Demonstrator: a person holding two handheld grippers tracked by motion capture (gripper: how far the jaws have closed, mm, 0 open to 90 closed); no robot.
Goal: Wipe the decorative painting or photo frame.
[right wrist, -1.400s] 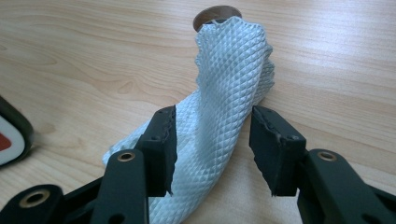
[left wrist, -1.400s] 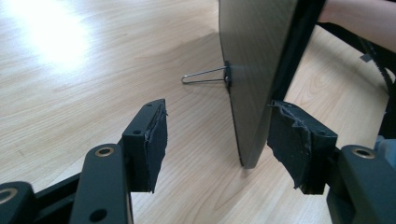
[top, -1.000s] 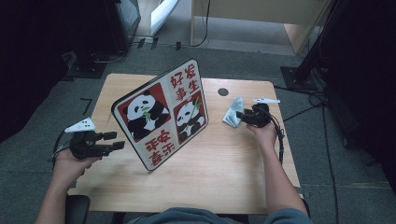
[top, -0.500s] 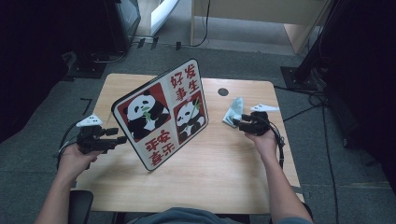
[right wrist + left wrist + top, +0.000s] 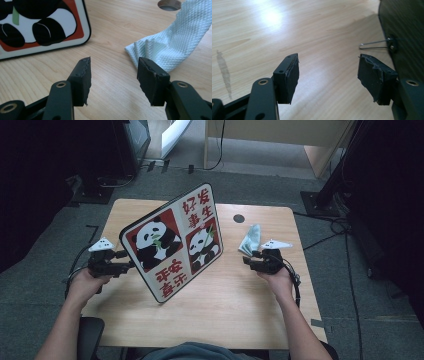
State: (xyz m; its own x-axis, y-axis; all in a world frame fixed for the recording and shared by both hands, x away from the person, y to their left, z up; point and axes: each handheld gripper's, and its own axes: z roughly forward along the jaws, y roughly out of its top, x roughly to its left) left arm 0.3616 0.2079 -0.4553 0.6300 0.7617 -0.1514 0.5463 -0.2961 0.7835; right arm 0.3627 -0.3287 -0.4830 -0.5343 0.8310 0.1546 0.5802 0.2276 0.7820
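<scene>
Two grippers flank a stiff, light-looking panda sign [image 5: 172,242] propped upright mid-table in the high view; its thin edge looks best to grasp. Left gripper [image 5: 328,72] view: jaws apart, having just been opening, empty, beside the sign's back and wire stand [image 5: 374,45]. Right gripper [image 5: 113,75] view: jaws apart, empty, near a soft cloth [image 5: 175,42].

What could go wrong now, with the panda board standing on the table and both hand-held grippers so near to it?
1. The panda board leans on a thin wire stand. The left hand-held gripper, open with nothing between its jaws, is right at the board's edge, so a bump might tip it over.
2. The right hand-held gripper is open beside the cloth. Closing there might catch only a fold, and the cloth may slip out.
</scene>
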